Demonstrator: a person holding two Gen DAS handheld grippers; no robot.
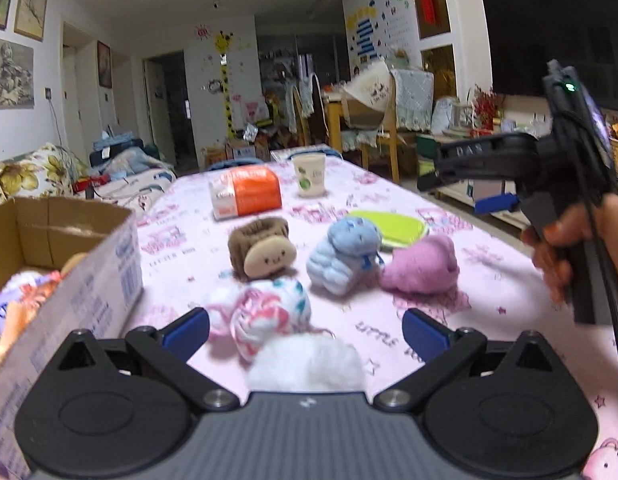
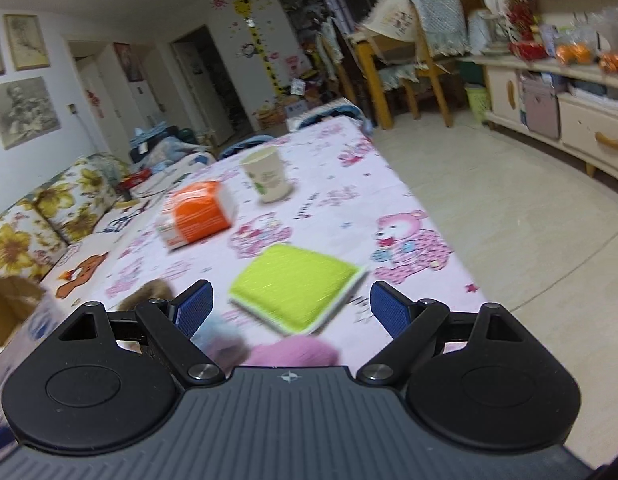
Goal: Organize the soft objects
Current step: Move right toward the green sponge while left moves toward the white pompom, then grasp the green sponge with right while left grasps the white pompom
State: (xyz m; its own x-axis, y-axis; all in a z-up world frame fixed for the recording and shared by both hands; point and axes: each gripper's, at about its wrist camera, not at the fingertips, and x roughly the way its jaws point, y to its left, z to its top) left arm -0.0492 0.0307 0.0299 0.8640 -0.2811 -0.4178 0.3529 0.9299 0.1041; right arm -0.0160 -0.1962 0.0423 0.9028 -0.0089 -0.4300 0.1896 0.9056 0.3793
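Left gripper jaws apart, empty, straddling a pink-and-white patterned sock ball and white fluffy ball on the tabletop. Cardboard box at 9 o'clock. Right gripper jaws apart, green sponge between, at 12 o'clock.

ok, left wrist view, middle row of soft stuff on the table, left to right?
cardboard box → brown plush → blue plush → pink plush → right hand-held gripper, above the table's right edge. The green pad behind the blue and pink ones overlaps both, so it is left out.
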